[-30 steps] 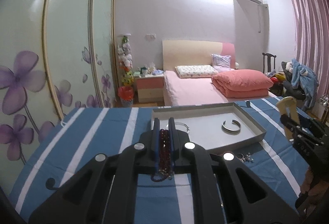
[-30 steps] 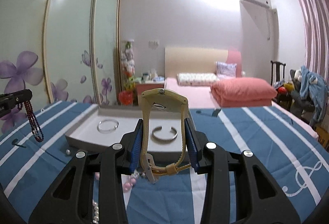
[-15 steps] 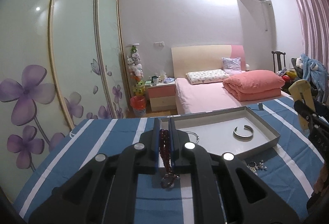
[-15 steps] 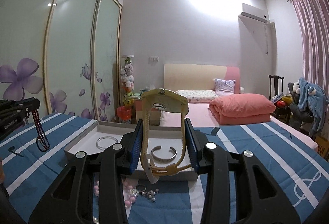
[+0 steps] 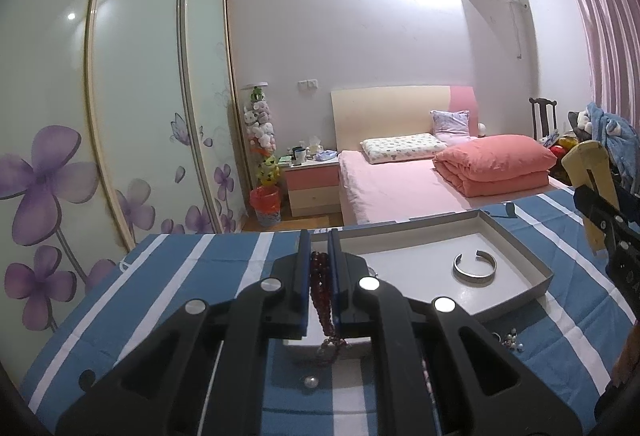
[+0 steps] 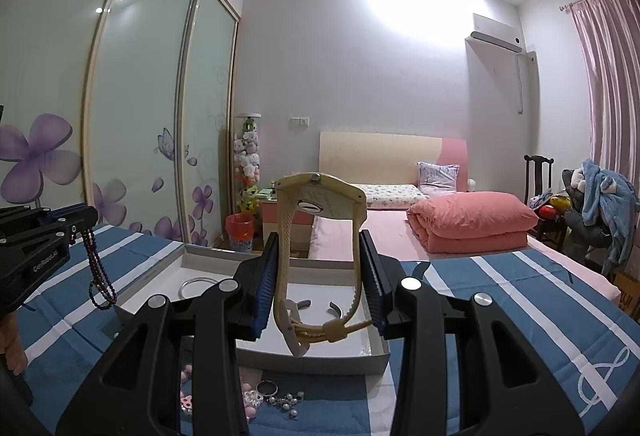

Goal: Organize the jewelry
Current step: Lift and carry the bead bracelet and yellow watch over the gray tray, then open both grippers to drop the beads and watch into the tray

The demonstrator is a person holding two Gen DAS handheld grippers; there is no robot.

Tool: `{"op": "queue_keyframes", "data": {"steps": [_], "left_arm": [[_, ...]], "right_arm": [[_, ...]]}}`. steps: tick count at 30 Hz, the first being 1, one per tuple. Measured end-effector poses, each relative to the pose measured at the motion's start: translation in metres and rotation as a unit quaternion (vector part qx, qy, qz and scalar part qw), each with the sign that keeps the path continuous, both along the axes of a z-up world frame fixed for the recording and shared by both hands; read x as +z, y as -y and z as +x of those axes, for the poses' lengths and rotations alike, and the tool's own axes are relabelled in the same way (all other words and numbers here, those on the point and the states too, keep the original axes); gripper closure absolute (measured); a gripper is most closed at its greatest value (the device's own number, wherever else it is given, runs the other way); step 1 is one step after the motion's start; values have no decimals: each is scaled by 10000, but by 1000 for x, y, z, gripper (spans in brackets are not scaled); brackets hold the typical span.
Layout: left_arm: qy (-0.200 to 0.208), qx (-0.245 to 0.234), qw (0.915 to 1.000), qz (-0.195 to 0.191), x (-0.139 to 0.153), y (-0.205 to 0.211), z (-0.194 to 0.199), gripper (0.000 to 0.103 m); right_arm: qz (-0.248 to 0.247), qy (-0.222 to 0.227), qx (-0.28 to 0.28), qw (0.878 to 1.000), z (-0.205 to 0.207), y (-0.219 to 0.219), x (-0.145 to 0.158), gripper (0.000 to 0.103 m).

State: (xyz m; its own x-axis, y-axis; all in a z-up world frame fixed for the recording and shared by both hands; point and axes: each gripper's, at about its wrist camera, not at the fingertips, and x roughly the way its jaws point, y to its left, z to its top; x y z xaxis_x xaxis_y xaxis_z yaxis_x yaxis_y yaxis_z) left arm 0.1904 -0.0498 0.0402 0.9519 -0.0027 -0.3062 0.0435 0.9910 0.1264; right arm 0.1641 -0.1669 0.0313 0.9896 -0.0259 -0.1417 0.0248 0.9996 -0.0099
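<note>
Above the tray (image 6: 320,360) rim, both grippers (image 6: 320,256) hold jewelry.

Left gripper (image 5: 319,252) clamps bead strand (image 5: 322,288) beside tray (image 5: 520,248).

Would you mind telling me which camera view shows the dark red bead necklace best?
The right wrist view: the bead necklace hangs free from the left gripper, its whole loop visible against the blue striped cloth. The left wrist view shows only a strip of beads pinched between the fingers.
</note>
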Motion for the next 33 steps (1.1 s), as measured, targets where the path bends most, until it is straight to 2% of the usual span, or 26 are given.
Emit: {"op": "queue_keyframes", "data": {"steps": [11, 23, 33], "left_arm": [[-52, 82, 9999, 47, -8, 9, 35, 94], [-208, -27, 9998, 11, -24, 25, 83, 94], [-698, -139, 9974, -136, -49, 32, 117, 94]], "right_arm": [[-95, -50, 78, 9999, 19, 3, -4, 63], [-218, -310, 308, 9988, 53, 4, -14, 63], [-122, -1090, 583, 9923, 83, 0, -33, 63]]}}
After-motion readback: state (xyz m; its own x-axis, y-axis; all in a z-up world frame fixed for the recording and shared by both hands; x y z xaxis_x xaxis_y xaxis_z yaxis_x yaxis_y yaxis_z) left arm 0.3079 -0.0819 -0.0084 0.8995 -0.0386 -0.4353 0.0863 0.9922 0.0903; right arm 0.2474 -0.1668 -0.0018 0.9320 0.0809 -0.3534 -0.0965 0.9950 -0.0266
